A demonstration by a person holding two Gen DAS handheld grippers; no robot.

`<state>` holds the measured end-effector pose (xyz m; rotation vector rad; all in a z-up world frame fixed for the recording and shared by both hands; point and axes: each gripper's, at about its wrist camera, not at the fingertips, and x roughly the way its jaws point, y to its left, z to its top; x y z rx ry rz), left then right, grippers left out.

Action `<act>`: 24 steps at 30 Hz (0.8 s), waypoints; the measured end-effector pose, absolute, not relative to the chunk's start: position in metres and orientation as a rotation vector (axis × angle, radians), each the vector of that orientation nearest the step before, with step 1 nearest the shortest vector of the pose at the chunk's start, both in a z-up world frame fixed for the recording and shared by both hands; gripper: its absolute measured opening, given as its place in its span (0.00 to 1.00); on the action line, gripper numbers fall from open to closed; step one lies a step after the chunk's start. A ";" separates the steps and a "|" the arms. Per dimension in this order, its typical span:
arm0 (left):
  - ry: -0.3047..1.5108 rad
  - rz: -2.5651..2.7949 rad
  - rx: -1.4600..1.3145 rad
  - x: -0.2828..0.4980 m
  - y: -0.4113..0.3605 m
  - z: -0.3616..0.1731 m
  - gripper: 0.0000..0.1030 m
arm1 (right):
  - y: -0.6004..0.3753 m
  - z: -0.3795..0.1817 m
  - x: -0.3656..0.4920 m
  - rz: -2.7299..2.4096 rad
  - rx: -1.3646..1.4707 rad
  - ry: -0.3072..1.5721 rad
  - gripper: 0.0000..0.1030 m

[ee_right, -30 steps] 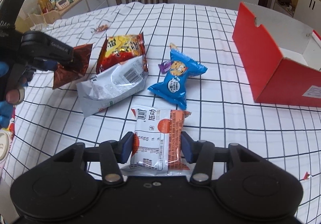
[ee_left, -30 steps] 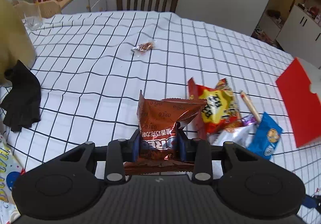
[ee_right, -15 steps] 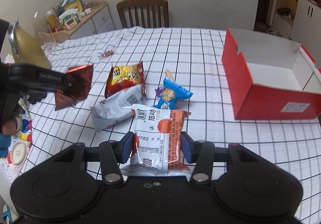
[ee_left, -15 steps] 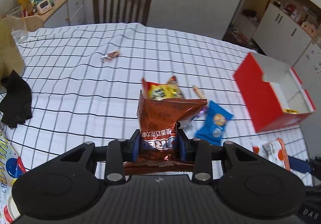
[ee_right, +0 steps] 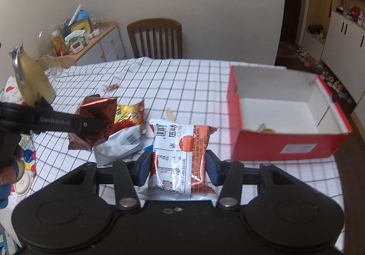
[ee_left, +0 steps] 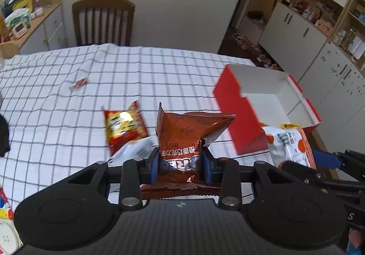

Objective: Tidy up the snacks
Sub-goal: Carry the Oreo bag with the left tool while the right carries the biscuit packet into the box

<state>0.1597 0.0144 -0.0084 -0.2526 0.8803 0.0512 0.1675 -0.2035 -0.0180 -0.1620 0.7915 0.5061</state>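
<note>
My left gripper (ee_left: 180, 167) is shut on a brown Oreo packet (ee_left: 186, 138) and holds it above the table; the packet also shows in the right wrist view (ee_right: 95, 118). My right gripper (ee_right: 179, 169) is shut on a white and orange noodle packet (ee_right: 180, 154), also seen at the right of the left wrist view (ee_left: 288, 144). A red open box (ee_right: 285, 143) with white inside stands on the table to the right, also in the left wrist view (ee_left: 239, 113). A small yellow item lies inside it.
A red and yellow snack bag (ee_left: 124, 127) and a white packet (ee_right: 119, 144) lie on the checked tablecloth (ee_left: 91, 72). A small candy wrapper (ee_left: 78, 83) lies farther back. A wooden chair (ee_left: 102, 22) stands behind the table. A yellow jug (ee_right: 29, 81) stands at the left.
Both grippers have risen and moved right with their packets. The red box has come closer and more into view in both views.
</note>
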 end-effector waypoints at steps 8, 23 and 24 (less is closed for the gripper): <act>0.852 0.014 -0.217 0.188 -0.035 0.009 0.35 | -0.241 -0.001 0.191 0.480 -0.154 0.744 0.47; 0.843 -0.034 -0.159 0.264 -0.132 0.011 0.35 | -0.318 0.008 0.251 0.420 -0.129 0.722 0.47; 0.844 -0.034 -0.157 0.270 -0.138 0.010 0.35 | -0.324 0.008 0.255 0.419 -0.129 0.723 0.47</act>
